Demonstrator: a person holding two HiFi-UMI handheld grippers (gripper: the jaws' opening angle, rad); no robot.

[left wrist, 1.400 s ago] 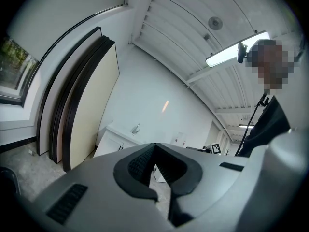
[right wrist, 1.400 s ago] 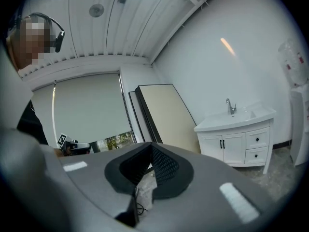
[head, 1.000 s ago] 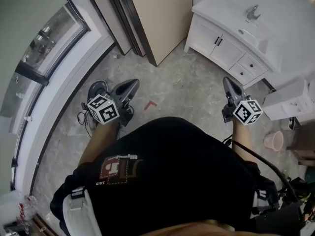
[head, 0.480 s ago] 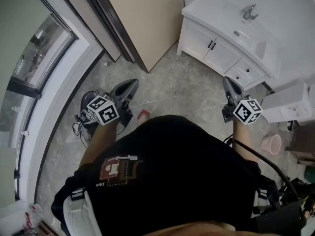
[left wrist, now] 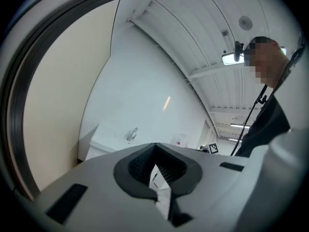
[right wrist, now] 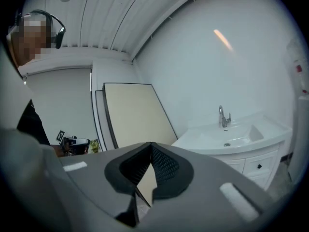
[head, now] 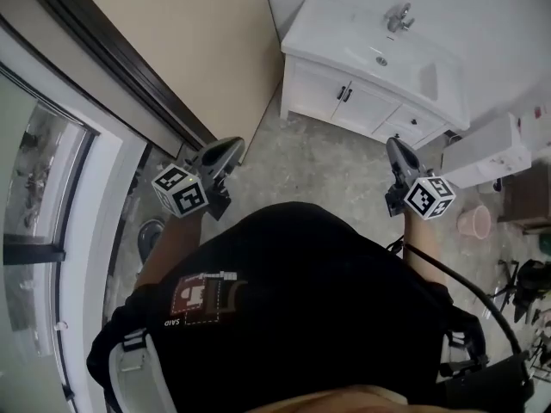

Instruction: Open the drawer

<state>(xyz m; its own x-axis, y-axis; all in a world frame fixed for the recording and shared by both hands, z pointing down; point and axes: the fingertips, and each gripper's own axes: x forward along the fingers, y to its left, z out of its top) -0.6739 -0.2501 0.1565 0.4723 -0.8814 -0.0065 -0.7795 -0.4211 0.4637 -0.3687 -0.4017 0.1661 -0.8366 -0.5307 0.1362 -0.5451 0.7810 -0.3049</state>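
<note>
Both empty, jaws pressed together: left gripper (head: 231,143) and right gripper (head: 393,143), held level over the floor (head: 327,166). Ahead and well apart is the white vanity (head: 331,24). The drawer (right wrist: 268,162) is shut, on the vanity's right side beside the doors. Approach step, I judge. Best to close in with the right gripper, spread its jaws before the small dark knob (right wrist: 259,166), pinch it squarely and pull straight out.

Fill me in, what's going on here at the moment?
A person holds a gripper in each hand, facing a white vanity cabinet with a sink. The left gripper and right gripper are both shut and empty, short of the cabinet. Its drawers are closed; neither gripper touches them.
</note>
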